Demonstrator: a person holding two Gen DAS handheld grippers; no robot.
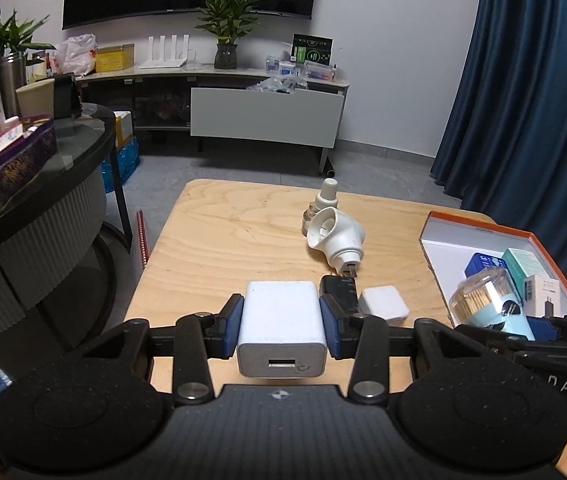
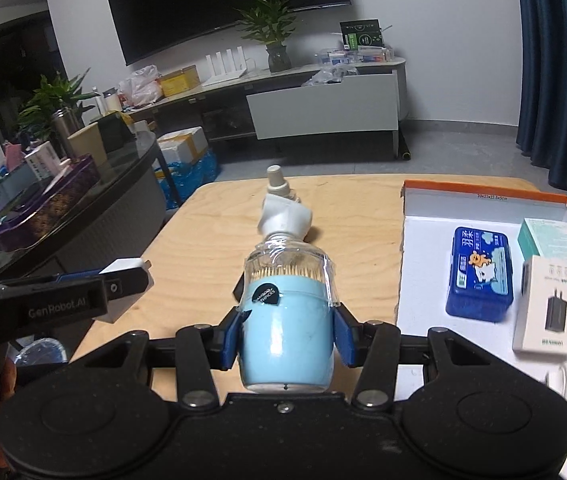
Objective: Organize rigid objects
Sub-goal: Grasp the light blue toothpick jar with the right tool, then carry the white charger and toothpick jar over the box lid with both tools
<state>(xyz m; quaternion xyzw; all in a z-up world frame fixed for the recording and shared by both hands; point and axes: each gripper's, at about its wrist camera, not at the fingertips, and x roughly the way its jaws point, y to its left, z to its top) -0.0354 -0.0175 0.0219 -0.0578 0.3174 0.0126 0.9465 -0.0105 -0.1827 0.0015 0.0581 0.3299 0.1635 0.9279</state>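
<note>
The left gripper [image 1: 282, 330] is clamped on a white USB charger [image 1: 282, 334], held above the near edge of the wooden table [image 1: 219, 240]. To its right, the right gripper [image 2: 286, 334] is clamped on a light-blue toothpick jar [image 2: 286, 320], also raised over the table, just left of the orange-rimmed box [image 2: 483, 196]. Both items appear in transport; the next move calls for carrying each rightward over the box rim and releasing on a free area beside the blue case [image 2: 479, 274] and the white carton [image 2: 547, 304].
</note>
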